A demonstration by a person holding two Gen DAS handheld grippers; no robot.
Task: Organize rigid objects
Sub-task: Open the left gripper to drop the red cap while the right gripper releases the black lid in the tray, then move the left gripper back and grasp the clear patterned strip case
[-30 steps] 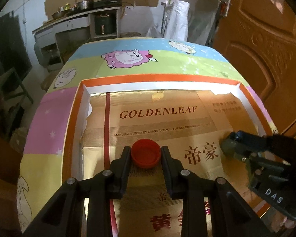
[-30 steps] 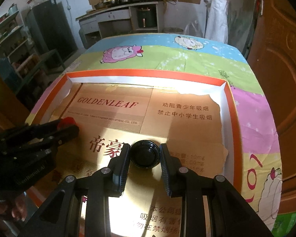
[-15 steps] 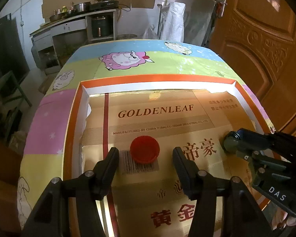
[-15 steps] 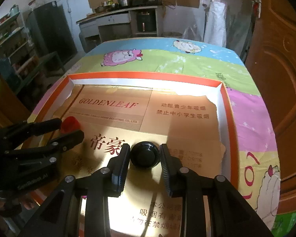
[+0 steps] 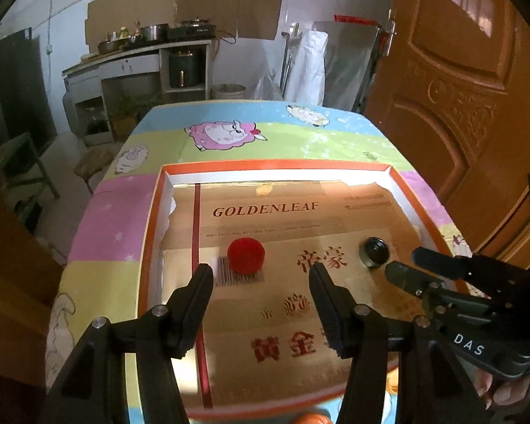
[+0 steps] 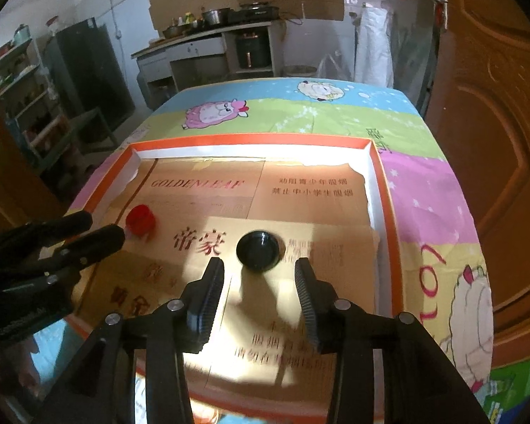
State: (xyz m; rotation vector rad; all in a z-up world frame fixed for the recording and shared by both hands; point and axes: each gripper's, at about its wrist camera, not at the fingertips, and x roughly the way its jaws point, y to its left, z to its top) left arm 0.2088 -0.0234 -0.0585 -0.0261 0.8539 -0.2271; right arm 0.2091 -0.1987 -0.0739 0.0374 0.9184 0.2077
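The red cap (image 5: 246,256) sat in the orange-edged tray (image 5: 152,212), on the gold cardboard (image 5: 335,212), toward the left side. The black cap (image 6: 258,250) sat to its right on the same cardboard, well apart from it. The left gripper (image 5: 260,279) was wide open and held nothing; the red cap lay just past its tips. The right gripper (image 6: 259,275) was wide open too and held nothing, with the black cap just past its tips. It looked like both caps were set down. Next, the grippers would need another thing to fetch.
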